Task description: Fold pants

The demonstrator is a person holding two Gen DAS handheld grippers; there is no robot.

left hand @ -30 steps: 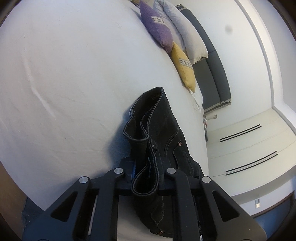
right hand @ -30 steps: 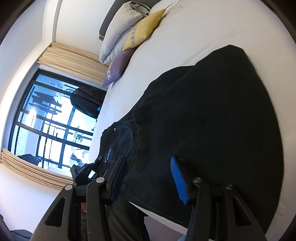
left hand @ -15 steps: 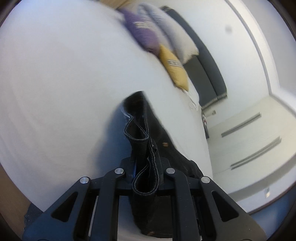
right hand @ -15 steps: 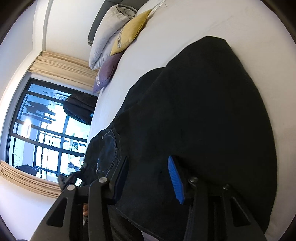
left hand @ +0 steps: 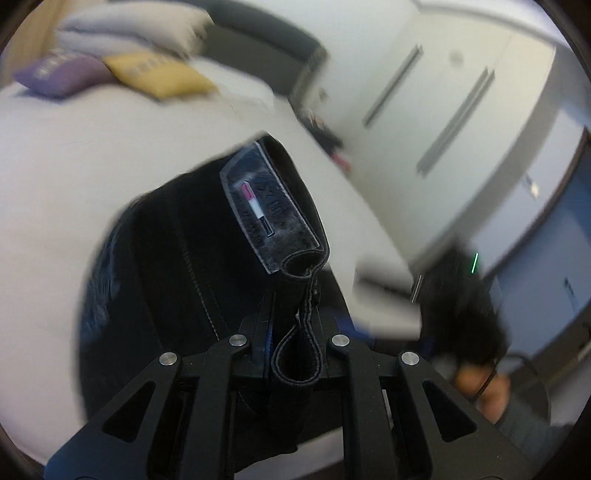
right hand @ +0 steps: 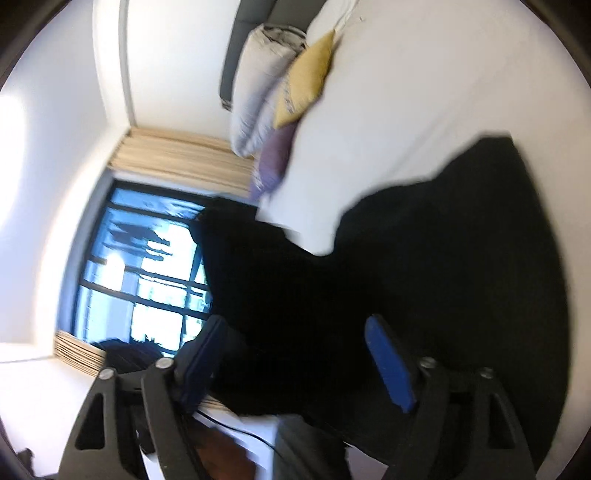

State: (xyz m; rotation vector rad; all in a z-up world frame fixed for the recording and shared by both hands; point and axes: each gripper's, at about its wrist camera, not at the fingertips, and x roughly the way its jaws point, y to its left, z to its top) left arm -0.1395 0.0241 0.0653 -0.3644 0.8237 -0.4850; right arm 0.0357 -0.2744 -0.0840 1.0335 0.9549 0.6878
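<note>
One bed (left hand: 74,155), white sheet, the largest item; it fills the near ground of both views, with a dark headboard (left hand: 258,33) at its far end.

One window (right hand: 140,266), dark-framed, with pale curtains (right hand: 177,147) above and below it as the right wrist view is turned.

One pair of black pants (right hand: 443,258), spread across the near part of the bed. One end is lifted off the sheet and bunched; a label patch (left hand: 266,206) shows on that raised part.

Three pillows at the far end of the bed, touching one another: one grey-white (right hand: 258,92), one yellow (right hand: 306,81), one purple (right hand: 273,158).

Two grippers. The left gripper (left hand: 293,321) is closed tight on a fold of the pants, cloth pinched between the fingers and looping toward the camera. The right gripper (right hand: 295,354) stands wide apart, blue pads (right hand: 388,365) showing, above the black cloth and holding nothing.

Both views are blurred.
</note>
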